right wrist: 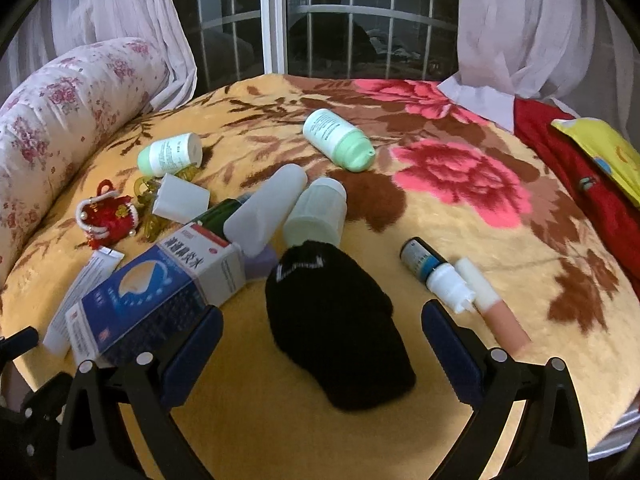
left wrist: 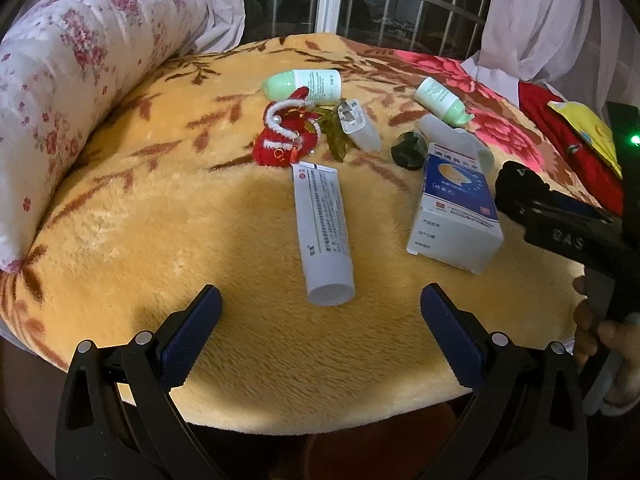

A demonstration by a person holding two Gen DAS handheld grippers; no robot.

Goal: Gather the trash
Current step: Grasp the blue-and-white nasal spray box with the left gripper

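Trash lies scattered on a yellow floral blanket (left wrist: 248, 364). A white tube (left wrist: 322, 232) lies just ahead of my open, empty left gripper (left wrist: 320, 316). A blue and white carton (left wrist: 456, 216) lies to its right, also in the right wrist view (right wrist: 160, 292). Two green-capped bottles (left wrist: 304, 84) (left wrist: 440, 102) lie farther back. My right gripper (right wrist: 322, 338) is open and empty over a black sock (right wrist: 340, 328). A small dropper bottle (right wrist: 436, 274) and a pink tube (right wrist: 494, 304) lie by its right finger. White plastic bottles (right wrist: 264, 208) (right wrist: 318, 212) lie behind the sock.
A red knitted charm (left wrist: 286, 136) with green keyring pieces sits mid-blanket. A floral bolster (left wrist: 68, 80) lines the left. Red cloth and a yellow packet (right wrist: 600, 152) lie at the right. Curtains and a barred window stand behind. The blanket's front edge (left wrist: 320, 424) drops off below the fingers.
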